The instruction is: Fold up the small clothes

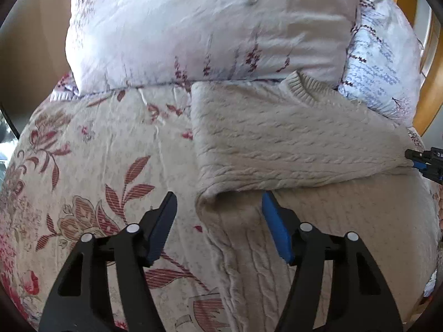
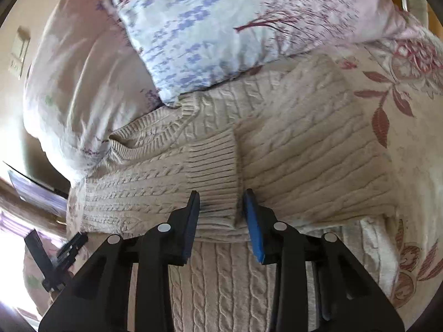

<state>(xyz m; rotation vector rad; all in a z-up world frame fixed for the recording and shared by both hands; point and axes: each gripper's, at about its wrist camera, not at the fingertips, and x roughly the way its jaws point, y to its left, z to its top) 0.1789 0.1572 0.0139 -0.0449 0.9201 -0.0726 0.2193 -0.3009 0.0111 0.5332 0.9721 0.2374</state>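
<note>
Your bedspread [image 1: 91, 149], cream with red flowers and leaves, fills the lower part of both views. Two pillows lean at its far edge: a pale pink one [image 1: 193, 27] and a white one with blue print [image 2: 207, 27]. The cream cable-knit sweater [image 1: 277, 144] lies flat on the bedspread with its collar against the pillows, and both sleeves are folded across the body. Your left gripper [image 1: 218, 207] hovers with fingers spread wide at the sweater's left folded edge, holding nothing. Your right gripper [image 2: 221, 202] has its fingers apart on either side of the ribbed cuff [image 2: 213, 163], not pinching it, resting close over the knit.
</note>
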